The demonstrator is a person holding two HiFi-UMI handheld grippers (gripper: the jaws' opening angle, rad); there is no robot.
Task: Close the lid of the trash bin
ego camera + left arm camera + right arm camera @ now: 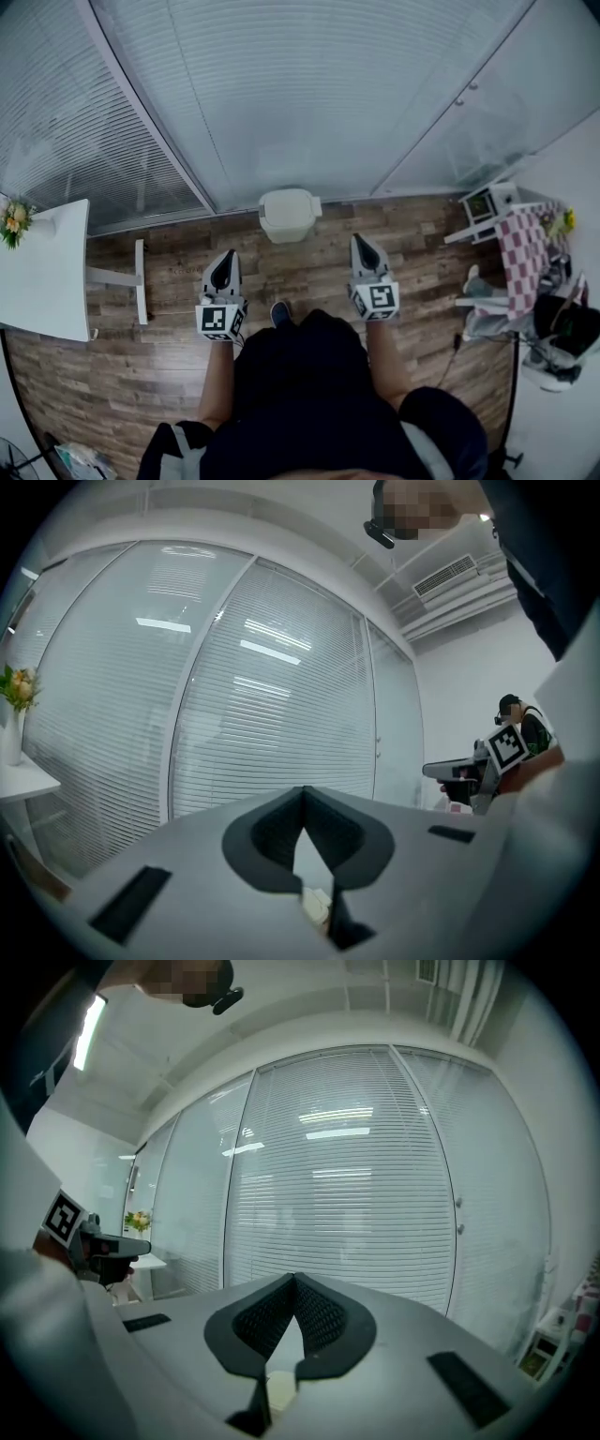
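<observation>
trash bin (286,228), lid (287,201) apparently down; left gripper (225,262) and right gripper (364,247) hang short of it, both clenched empty, likely since no push remains.

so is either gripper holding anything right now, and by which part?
Nothing is held. The left gripper and the right gripper both have their jaws together with nothing between them. The trash bin stands on the floor ahead, untouched.
</observation>
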